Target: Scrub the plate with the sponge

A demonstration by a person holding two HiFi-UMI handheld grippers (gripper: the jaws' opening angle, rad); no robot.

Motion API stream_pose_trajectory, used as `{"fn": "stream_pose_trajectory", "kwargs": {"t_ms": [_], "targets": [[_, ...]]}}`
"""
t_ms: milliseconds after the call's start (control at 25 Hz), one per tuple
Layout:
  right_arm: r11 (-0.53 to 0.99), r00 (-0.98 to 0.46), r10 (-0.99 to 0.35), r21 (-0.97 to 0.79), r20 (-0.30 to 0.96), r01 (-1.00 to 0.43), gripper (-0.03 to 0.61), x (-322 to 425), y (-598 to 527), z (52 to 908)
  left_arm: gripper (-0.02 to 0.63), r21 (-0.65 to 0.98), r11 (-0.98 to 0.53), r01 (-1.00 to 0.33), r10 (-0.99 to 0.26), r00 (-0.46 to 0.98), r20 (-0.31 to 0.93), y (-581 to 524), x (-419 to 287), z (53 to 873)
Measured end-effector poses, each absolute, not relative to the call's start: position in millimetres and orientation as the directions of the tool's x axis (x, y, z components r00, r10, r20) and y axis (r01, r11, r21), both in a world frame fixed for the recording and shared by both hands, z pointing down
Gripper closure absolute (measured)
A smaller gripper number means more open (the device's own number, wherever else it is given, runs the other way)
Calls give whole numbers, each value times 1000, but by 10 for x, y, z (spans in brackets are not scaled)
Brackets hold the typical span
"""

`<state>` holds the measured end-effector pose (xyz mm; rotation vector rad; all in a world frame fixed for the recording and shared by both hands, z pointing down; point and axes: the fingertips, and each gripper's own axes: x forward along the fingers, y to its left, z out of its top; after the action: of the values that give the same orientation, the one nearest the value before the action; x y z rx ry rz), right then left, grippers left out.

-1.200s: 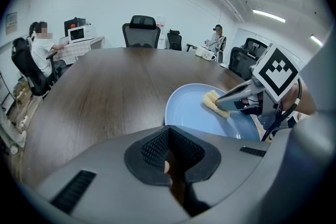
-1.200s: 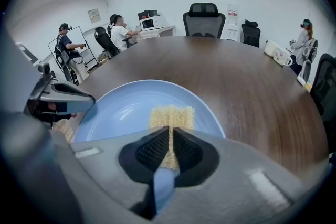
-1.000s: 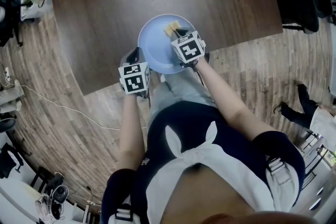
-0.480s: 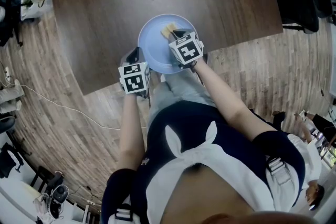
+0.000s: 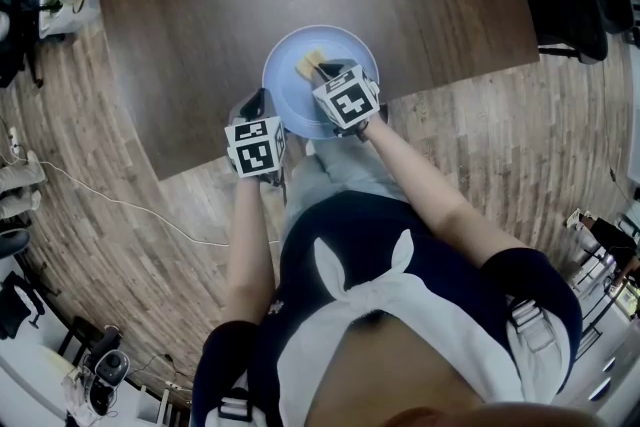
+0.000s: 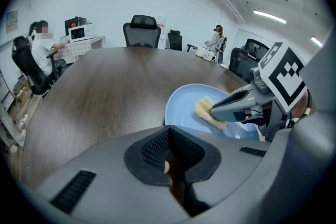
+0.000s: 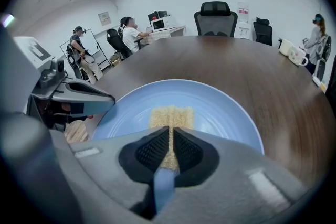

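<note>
Because the sponge (image 7: 171, 115) looks soft and light, the right gripper (image 7: 171, 131) clamps its 6 o'clock end on the probably slick, breakable plate (image 7: 226, 113); left gripper (image 6: 168, 137) closed at 8 o'clock.

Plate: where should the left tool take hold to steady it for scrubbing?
Pinch the plate by its raised left rim, coming in low from the left with the left tool. It lies flat and shallow on the table, so only the rim offers purchase; the right tool holds the sponge at its middle.
</note>
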<state>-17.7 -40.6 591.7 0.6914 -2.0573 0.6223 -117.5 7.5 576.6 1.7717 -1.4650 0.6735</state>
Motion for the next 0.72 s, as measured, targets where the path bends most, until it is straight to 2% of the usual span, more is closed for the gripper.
{"fn": "stream_pose_trajectory", "kwargs": {"t_ms": [720], "targets": [[750, -535, -184, -234, 825, -619, 555, -439, -220, 5902, 615, 217, -81, -973, -597, 222, 771, 57, -1145, 5761]]}}
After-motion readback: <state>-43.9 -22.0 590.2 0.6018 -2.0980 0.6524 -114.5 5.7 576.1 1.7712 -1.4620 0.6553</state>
